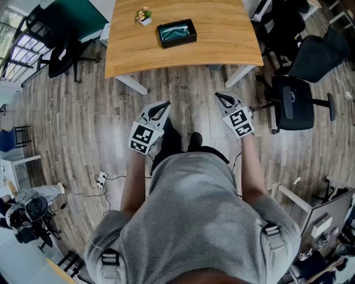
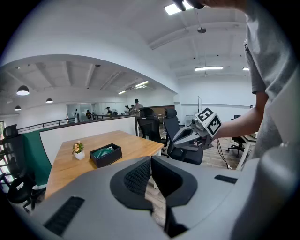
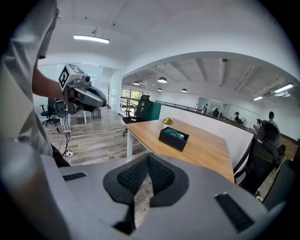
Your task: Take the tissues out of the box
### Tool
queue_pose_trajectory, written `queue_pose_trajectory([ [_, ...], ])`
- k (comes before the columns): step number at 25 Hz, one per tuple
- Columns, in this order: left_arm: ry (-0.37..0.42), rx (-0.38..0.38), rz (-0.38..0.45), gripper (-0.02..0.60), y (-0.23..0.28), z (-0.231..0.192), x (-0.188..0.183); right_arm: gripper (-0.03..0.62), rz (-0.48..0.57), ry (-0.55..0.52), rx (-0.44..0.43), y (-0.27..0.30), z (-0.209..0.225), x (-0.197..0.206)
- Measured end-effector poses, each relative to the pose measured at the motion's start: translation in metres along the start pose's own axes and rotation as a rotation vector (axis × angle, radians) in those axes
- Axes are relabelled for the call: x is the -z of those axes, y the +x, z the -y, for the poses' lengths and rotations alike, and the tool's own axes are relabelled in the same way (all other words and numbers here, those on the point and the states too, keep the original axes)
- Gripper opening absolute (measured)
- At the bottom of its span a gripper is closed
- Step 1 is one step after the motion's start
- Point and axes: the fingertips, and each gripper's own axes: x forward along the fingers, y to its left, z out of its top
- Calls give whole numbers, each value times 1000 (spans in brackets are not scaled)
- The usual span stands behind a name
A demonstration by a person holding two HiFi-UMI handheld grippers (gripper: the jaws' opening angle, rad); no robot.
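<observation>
The black tissue box (image 1: 177, 33) is pictured on the wooden table (image 1: 222, 44) beside a small potted plant (image 1: 144, 15), open top upward, long axis across the tabletop. The left gripper (image 1: 164, 104) and right gripper (image 1: 219, 96) are held closed and empty, well short of it.

Readable text: none in any view.
Left tool (image 1: 165, 104) cube (image 1: 142, 137): black-and-white square code pattern, no letters or digits.
Right tool (image 1: 219, 96) cube (image 1: 240, 122): same kind of pattern, no wording.
Box (image 1: 177, 33) on bench (image 1: 222, 47), 12 o'clock in head view: any print too small to read.
</observation>
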Motion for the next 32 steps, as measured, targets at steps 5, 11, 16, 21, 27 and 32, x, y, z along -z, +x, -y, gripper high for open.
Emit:
queue_pose_trajectory([
  [5, -14, -21, -5, 21, -7, 9, 2, 5, 6, -10, -17, -7, -7, 1],
  [11, -7, -33, -1, 21, -11, 12, -3, 5, 13, -15, -22, -9, -5, -2],
  [16, -15, -36, 0, 23, -11, 11, -5, 6, 28, -25, -49, -12, -11, -6],
  [21, -5, -23, 4, 23, -6, 14, -6, 8, 21, -38, -50, -12, -11, -3],
  [27, -40, 4, 40, 23, -7, 15, -13, 27, 36, -27, -47, -13, -12, -5],
  [32, -43, 6, 52, 32, -7, 13, -14, 94, 55, -21, -44, -14, -12, -7],
])
